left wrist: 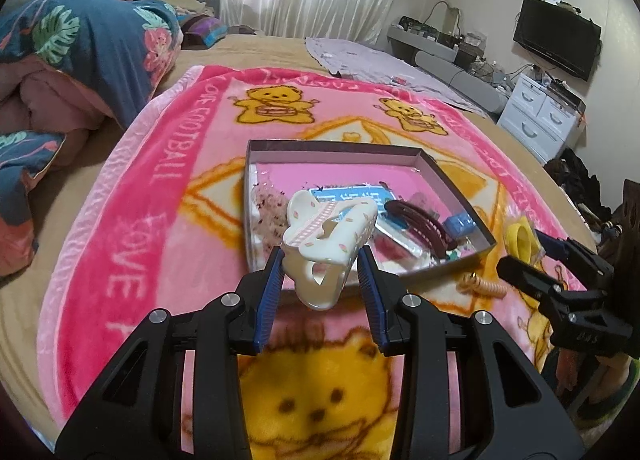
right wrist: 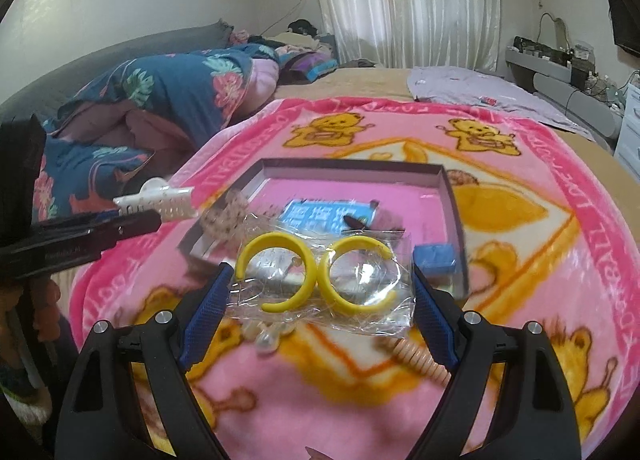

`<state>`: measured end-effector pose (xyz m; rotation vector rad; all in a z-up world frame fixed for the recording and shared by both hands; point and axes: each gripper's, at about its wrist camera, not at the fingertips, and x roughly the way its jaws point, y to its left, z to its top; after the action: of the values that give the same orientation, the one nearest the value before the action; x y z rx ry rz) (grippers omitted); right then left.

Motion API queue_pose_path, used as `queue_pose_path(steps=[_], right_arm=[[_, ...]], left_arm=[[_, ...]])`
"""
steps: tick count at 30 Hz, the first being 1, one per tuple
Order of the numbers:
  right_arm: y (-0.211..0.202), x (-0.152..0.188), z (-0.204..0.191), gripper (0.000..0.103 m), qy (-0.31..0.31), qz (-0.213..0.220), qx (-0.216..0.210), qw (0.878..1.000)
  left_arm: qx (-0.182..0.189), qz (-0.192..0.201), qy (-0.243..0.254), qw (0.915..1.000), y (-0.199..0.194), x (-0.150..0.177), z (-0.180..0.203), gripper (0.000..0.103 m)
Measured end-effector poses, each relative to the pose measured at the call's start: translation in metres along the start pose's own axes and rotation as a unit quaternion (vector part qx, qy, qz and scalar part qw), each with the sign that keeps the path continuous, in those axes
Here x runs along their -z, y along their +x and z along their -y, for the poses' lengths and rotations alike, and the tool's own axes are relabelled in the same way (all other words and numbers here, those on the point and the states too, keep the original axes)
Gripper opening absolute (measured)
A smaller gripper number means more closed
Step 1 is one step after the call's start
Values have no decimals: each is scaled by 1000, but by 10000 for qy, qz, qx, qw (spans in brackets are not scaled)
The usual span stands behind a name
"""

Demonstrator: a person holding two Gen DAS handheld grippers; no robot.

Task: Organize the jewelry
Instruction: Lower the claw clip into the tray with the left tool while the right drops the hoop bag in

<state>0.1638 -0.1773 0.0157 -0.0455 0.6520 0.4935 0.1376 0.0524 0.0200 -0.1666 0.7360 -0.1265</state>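
The blanket (left wrist: 132,219) is hot pink at its border with white lettering, paler pink within, printed with yellow-orange bears and orange-outlined cream diamonds. On it the shallow box (left wrist: 440,175) has grey walls and a pink floor. The hair claw (left wrist: 328,236) is cream-white with small pink and green flecks and a pink striped band. The 2 hoop earrings (right wrist: 316,276) are bright yellow in a clear bag. Both grippers are black with blue pads (left wrist: 272,292). A dark maroon clip (left wrist: 420,223) lies in the box. The quilt (left wrist: 92,47) at the bed's left edge is navy with pink flowers and green leaves.
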Motion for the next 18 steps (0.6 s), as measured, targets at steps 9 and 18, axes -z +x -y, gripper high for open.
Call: queue_pose_path(steps=[9,18], right_arm=[[17,-25,30,84,177,56,279,9994],[34,-38,61,84,325,13,531,9981]], left_arm=[[30,-25,125,9999,22,-21,16,29],[81,-240,148,9996,53,-30,24,29]])
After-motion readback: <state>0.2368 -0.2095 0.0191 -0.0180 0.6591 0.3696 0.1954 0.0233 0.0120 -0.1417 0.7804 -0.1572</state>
